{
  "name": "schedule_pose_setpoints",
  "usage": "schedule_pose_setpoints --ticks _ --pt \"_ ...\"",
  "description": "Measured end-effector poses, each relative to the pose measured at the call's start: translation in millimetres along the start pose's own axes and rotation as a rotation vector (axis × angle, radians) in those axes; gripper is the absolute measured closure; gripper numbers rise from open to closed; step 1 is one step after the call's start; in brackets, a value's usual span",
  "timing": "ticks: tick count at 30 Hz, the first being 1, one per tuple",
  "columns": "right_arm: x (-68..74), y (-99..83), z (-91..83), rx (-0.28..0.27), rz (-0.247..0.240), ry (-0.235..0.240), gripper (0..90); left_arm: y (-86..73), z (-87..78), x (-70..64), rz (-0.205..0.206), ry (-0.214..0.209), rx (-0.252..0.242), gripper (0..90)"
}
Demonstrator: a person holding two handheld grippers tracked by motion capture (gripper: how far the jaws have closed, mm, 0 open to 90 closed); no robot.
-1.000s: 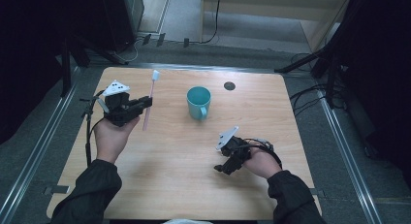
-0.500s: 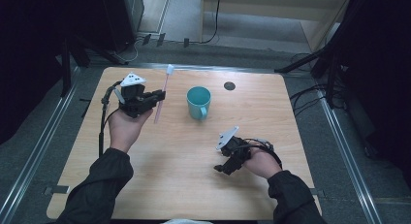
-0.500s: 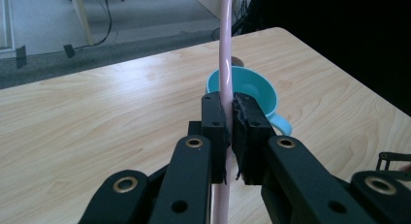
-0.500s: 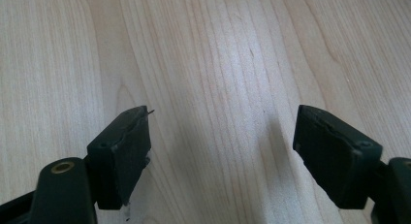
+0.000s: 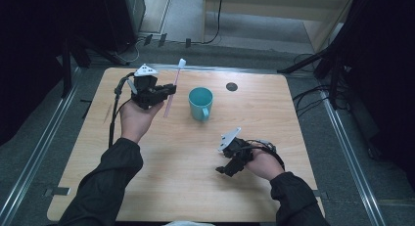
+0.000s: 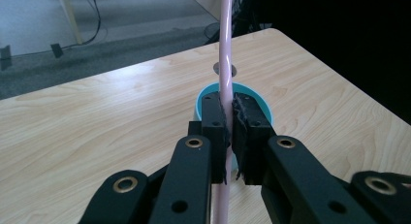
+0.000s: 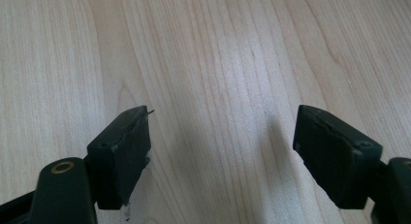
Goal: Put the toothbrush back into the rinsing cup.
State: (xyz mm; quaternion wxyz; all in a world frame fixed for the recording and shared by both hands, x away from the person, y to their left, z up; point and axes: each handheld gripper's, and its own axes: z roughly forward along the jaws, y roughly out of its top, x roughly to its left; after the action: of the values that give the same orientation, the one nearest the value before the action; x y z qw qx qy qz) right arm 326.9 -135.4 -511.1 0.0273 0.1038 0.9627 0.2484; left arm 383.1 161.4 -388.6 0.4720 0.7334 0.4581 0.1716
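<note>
Left gripper [image 5: 169, 90] clamped, right gripper [image 5: 221, 170] agape.

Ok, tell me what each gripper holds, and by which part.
Left gripper: pink toothbrush, clamped around mid-handle. Right gripper: nothing, jaws open.

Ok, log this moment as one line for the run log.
left gripper: shut on toothbrush, raised left of cup | right gripper: open, low over table

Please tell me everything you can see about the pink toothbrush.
The toothbrush is a thin, pale pink stick, plastic by its look, with a white head at its far end. The left gripper is shut on its handle, the black pads pressing it from both sides. It is held above the table, close to the teal cup but apart from it. Only the pads touch it.
</note>
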Motion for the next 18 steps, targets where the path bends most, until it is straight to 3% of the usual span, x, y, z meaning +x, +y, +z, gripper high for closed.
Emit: schedule_pose_setpoints --ticks 7,13,18 --pt "0.1 1.5 1.4 0.002 -0.001 0.001 21.2 10.5 13.4 -1.3 0.003 -0.012 0.011 84.3" --pt "0.3 1.5 0.9 -0.002 -0.003 0.002 21.2 22.3 21.7 -3.2 0.029 -0.002 0.01 84.3" --pt "0.4 1.4 0.8 -0.001 -0.006 0.006 21.2 33.0 29.2 -3.2 0.02 -0.006 0.005 84.3"
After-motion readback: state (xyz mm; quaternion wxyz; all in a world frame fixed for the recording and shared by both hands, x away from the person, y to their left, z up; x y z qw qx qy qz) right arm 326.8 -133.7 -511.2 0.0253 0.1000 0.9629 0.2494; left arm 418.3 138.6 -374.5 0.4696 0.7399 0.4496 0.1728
